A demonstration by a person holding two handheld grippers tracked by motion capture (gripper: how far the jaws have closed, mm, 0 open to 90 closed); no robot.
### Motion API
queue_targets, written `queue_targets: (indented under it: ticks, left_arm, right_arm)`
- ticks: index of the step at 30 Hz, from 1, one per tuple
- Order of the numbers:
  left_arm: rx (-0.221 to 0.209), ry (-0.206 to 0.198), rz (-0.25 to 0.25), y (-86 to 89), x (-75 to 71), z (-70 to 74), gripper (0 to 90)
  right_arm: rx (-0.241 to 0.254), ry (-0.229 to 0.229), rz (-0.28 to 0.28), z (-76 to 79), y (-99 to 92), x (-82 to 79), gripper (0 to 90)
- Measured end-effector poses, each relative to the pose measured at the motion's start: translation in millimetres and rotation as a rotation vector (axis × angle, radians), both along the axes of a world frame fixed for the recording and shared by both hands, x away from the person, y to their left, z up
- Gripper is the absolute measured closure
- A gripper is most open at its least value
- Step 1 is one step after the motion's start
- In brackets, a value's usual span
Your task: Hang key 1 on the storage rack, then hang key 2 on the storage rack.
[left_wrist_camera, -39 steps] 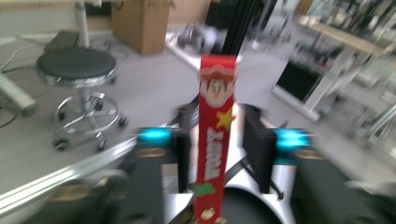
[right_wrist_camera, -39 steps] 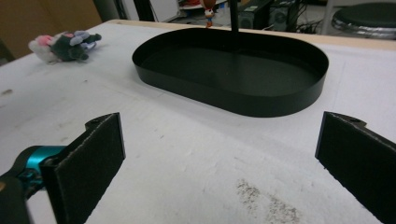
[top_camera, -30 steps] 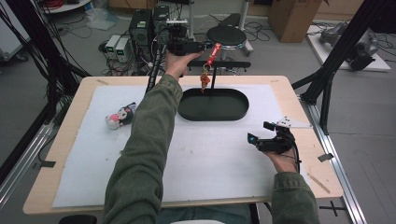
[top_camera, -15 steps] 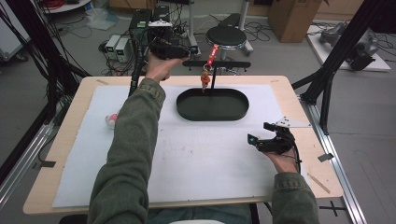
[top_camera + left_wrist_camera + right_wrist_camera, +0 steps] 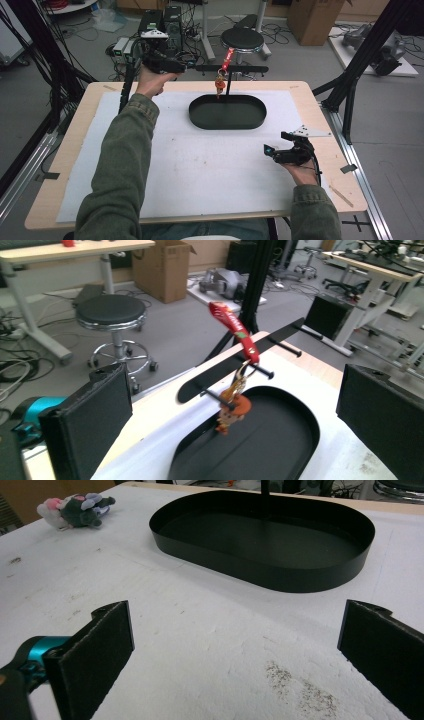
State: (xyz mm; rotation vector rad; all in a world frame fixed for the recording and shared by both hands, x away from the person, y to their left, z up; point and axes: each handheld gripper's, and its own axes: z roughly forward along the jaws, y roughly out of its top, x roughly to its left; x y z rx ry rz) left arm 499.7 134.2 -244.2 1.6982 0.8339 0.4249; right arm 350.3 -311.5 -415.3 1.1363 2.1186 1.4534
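Observation:
A keychain with an orange figure (image 5: pixel 219 84) (image 5: pixel 230 413) hangs by a red strap (image 5: pixel 226 56) (image 5: pixel 233 325) from a peg of the black bar (image 5: pixel 242 68) (image 5: pixel 235 366) above the black oval tray (image 5: pixel 202 118) (image 5: pixel 283 445). My left gripper (image 5: pixel 191 64) is held over the table's back edge, left of the keychain. Its pads (image 5: pixel 95 415) stand wide apart with nothing between them. My right gripper (image 5: pixel 275 143) rests near the table's right side, open, pointing toward the tray (image 5: pixel 260 577) with nothing between its pads (image 5: pixel 102 642).
A small grey and pink plush toy (image 5: pixel 76 509) lies on the white mat (image 5: pixel 210 170) far left of the tray. A round stool (image 5: pixel 242 38) (image 5: pixel 111 311), cables and equipment boxes stand on the floor behind the table. Black frame posts (image 5: pixel 350 82) flank the right edge.
My left gripper has drawn back to the left, away from the red strap and the hanging keychain. The left sleeve now covers the plush toy in the high view. The right gripper has stayed put.

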Motion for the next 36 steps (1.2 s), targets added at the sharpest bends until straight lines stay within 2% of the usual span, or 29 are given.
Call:
queue_targets:
  ticks: [6, 15, 23, 36]
  left_arm:
    - [0.014, 0.002, 0.033, 27.2, -12.0, -4.0, 1.7]
    - [0.01, 0.035, 0.088, 67.3, -29.6, -20.4, 1.7]
    - [0.034, 0.061, 0.134, 102.3, -44.0, -38.2, 1.7]
    - [0.028, 0.062, 0.166, 140.2, -66.8, -56.8, 1.7]
  right_arm:
    - [-0.004, -0.004, -0.001, 0.1, 1.1, -0.4, 0.4]
    - [-0.015, -0.004, 0.001, -0.5, 3.5, -0.3, 0.4]
    - [-0.019, -0.005, 0.003, -0.4, 3.9, -1.0, 0.4]
    - [-0.032, -0.002, 0.004, -1.0, 6.0, -1.0, 0.4]
